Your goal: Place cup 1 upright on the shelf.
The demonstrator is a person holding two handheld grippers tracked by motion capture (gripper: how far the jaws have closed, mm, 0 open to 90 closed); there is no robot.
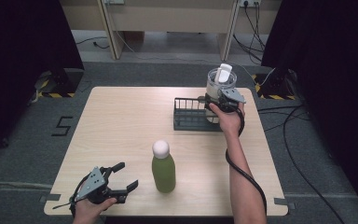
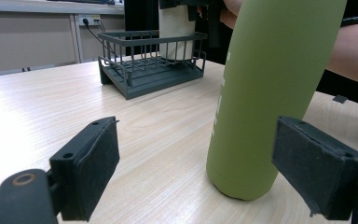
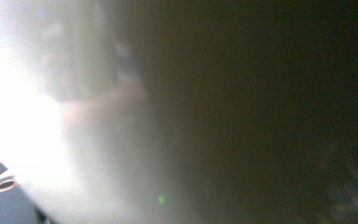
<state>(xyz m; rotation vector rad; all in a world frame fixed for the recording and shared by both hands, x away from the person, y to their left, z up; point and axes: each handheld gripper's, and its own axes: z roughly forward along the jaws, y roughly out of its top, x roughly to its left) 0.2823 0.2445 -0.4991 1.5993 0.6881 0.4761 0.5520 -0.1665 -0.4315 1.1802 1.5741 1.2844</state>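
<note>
A green bottle [image 1: 163, 171] with a white cap stands upright near the table's front middle. My left gripper [image 1: 127, 176] is open just to its left, apart from it. In the left gripper view the bottle [image 2: 270, 84] rises close ahead, right of centre, with the black pads [image 2: 93, 163] wide on either side. At the back right a white lidded cup [image 1: 219, 79] stands in the right end of a dark wire rack [image 1: 189, 119]. My right gripper [image 1: 216, 101] is shut on the cup's body. The right gripper view is a blur of the white cup [image 3: 37, 93] pressed close.
The light wooden table [image 1: 121, 121] has bare room across its left half and front right. The rack [image 2: 140, 74] sits beyond the bottle with the cup [image 2: 177, 28] in it. Cables trail on the floor at the right, and dark curtains flank both sides.
</note>
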